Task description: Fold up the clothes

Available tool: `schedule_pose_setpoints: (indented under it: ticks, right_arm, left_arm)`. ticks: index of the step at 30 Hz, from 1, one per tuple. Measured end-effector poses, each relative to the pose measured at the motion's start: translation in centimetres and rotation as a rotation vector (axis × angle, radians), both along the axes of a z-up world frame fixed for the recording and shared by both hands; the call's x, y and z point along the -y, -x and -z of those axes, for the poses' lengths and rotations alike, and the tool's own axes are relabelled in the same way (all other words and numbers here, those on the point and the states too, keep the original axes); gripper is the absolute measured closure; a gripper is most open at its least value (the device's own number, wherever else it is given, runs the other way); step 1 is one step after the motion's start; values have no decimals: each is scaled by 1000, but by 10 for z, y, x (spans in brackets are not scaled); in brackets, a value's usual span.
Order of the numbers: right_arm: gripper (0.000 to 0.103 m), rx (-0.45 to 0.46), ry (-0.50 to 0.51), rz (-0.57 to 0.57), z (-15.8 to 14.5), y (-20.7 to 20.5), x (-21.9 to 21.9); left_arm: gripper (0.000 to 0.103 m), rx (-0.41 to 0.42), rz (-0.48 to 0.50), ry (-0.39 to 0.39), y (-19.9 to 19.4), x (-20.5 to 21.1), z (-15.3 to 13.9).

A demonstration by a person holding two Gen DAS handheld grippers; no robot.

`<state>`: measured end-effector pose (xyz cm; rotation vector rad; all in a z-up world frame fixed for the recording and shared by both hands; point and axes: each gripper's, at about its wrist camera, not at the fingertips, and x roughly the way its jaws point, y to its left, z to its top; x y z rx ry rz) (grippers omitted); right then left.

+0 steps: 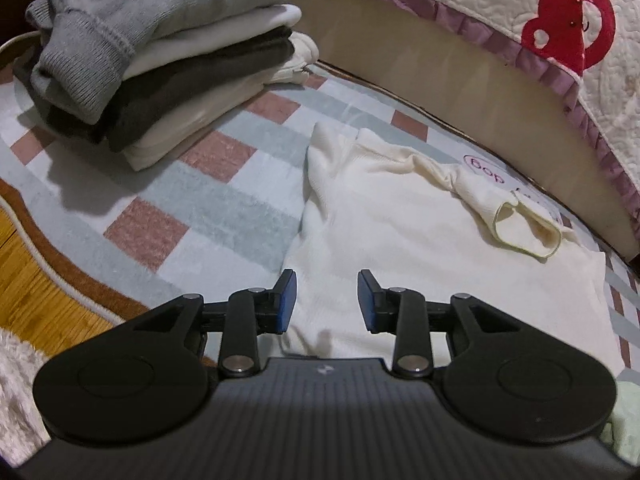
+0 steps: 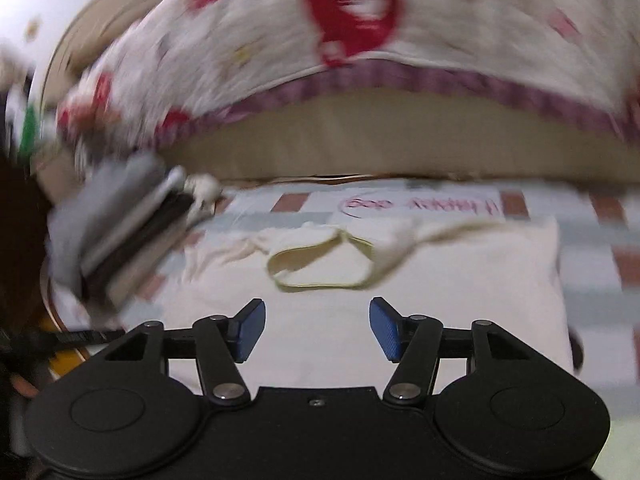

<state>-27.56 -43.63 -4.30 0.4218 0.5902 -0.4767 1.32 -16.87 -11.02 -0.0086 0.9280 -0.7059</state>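
Cream knit top [image 1: 400, 216] soft, light, limp; grab hem corners. Left claw [image 1: 327, 300], right claw [image 2: 317, 328] both spread, empty.

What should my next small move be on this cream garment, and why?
Probably lower the left tongs onto the near edge of the cream garment and pinch it. Both tongs, right included, are open and empty above it, and its sleeve cuff lies unfolded.

Both cams sit low, close over the cream knit garment [image 1: 400, 220] [image 2: 320, 320] on the checked blue-and-pink rug [image 1: 224, 200], facing the far beige bed base [image 1: 440, 64] [image 2: 360, 140]. Left cam angled left; right view blurred.
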Motion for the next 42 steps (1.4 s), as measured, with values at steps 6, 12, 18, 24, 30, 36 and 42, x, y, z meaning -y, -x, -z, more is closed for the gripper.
schedule_pose_setpoints:
  ticks: [6,12,18,24,30,36,42]
  right_arm:
    - [89,-180,180,-357,-21,-66,-91]
    - [84,-182,291,-359,-28,-109,-131]
    - [84,-167,428,-399,-6,-146,-145]
    - [85,-385,398,-470,-23,-223,-86]
    - [73,-619,485,-617,-3,-307,-22]
    - [75,-627,394,-649,35,-331,10]
    - [74,-528,390,-647,35,-301,29]
  left_arm:
    - [71,-52,11,93,-5,-17,-2]
    - [73,-83,10,128,-9,-26,-6]
    - [70,15,70,55,-33,-3,-30]
    - [70,56,188,-102,-97,91,-22]
    - [67,81,291,-30,-142,143,37]
    - [52,-12,276,41,-160,142,57]
    - [51,33,268,-8,-167,149,69]
